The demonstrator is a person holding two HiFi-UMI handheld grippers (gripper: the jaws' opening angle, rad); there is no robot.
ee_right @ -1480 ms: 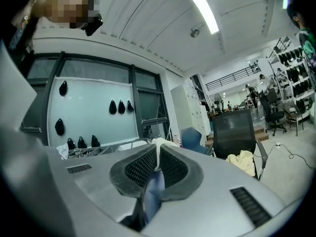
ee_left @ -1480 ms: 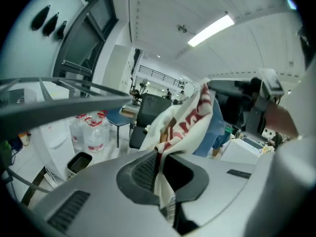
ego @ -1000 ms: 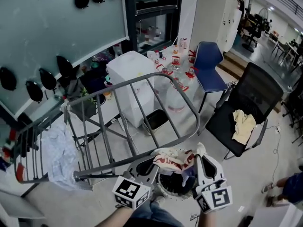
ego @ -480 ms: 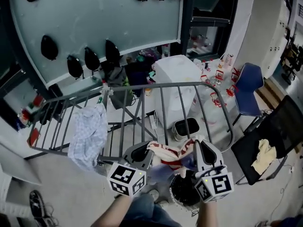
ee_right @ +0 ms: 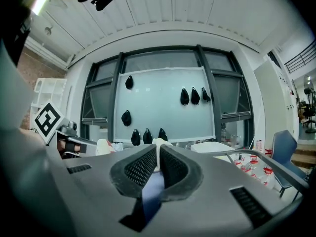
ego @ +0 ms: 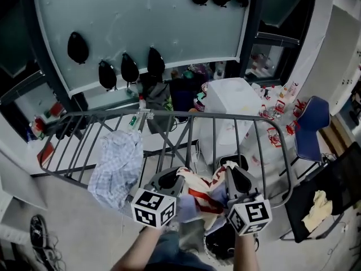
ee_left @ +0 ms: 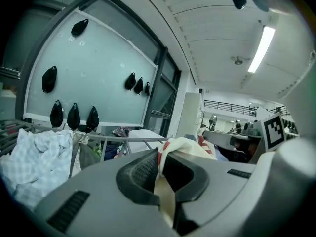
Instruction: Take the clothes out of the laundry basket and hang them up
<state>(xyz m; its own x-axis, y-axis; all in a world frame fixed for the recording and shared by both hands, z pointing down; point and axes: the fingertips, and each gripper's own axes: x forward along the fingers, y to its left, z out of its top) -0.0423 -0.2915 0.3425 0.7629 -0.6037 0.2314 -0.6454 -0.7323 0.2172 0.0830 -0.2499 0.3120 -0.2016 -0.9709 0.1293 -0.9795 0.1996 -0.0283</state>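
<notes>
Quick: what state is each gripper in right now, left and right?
Left gripper: jaws shut on the cream-and-red garment.
Right gripper: jaws shut on the same garment.

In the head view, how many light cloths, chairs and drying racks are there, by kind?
Light cloths: 3 (checked cloth on drying rack, striped cloth in left gripper and right gripper, yellow cloth on black chair)
Chairs: 2 (black chair, blue chair)
Drying racks: 1
Total: 6

Your garment (ego: 197,189) hangs before the rack (ego: 186,114), a shirt (ego: 118,165) draped on its left (basket (ego: 219,246) beneath, chair (ego: 312,130) right).
</notes>
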